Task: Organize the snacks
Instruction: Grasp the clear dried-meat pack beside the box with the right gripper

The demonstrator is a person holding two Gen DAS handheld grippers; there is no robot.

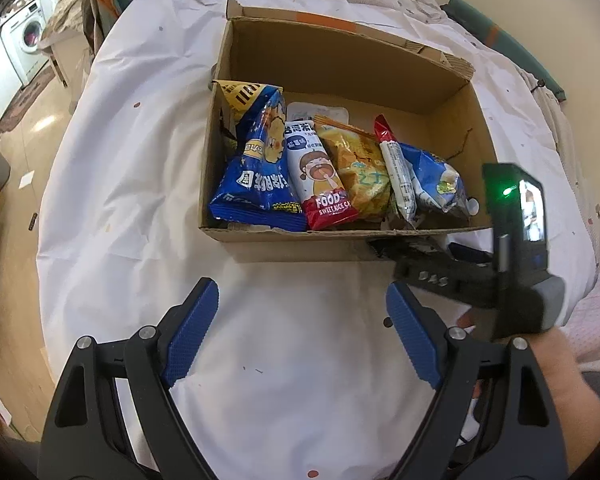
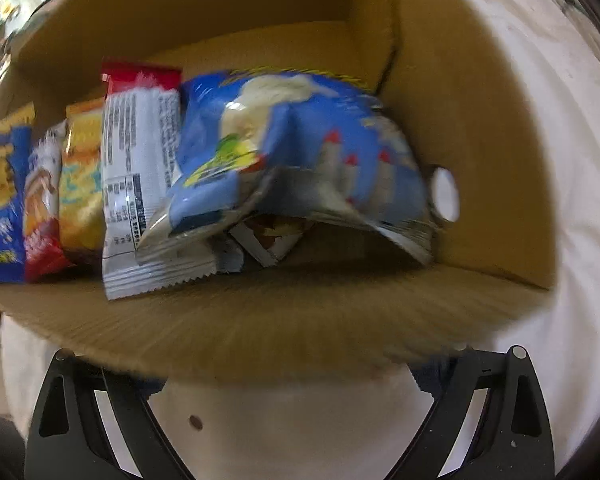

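Hanging spread wide over bare white sheet, the left gripper (image 1: 300, 328) has nothing between its blue pads (image 1: 192, 332), parked just short of the cardboard box (image 1: 340, 60) on its near side, which looks like waiting room kept clear for the other hand. Out to the box's near right corner, the right gripper (image 1: 436, 258) sits low against the outside of the near wall; from its own camera the fingertips are hidden under that blurred cardboard edge, the black arms stand far apart and no packet is caught between them, so I read it as released and empty. Inside the box, the snacks stand in a row leaning on the near wall: dark blue bag (image 1: 256, 168) at the left end, then the red-and-white rice cake packet (image 1: 320, 176), the orange packet (image 1: 360, 172), a white packet with a red top (image 1: 396, 172), and the light blue bag (image 2: 300, 152) crumpled at the right end of the row, a smaller packet peeking from beneath it. Lining them on edge, faces up, keeps each readable and saves floor space; the far half of the box is bare, apart from a pale packet lying flat behind the row. My guess: the sorting is well along.
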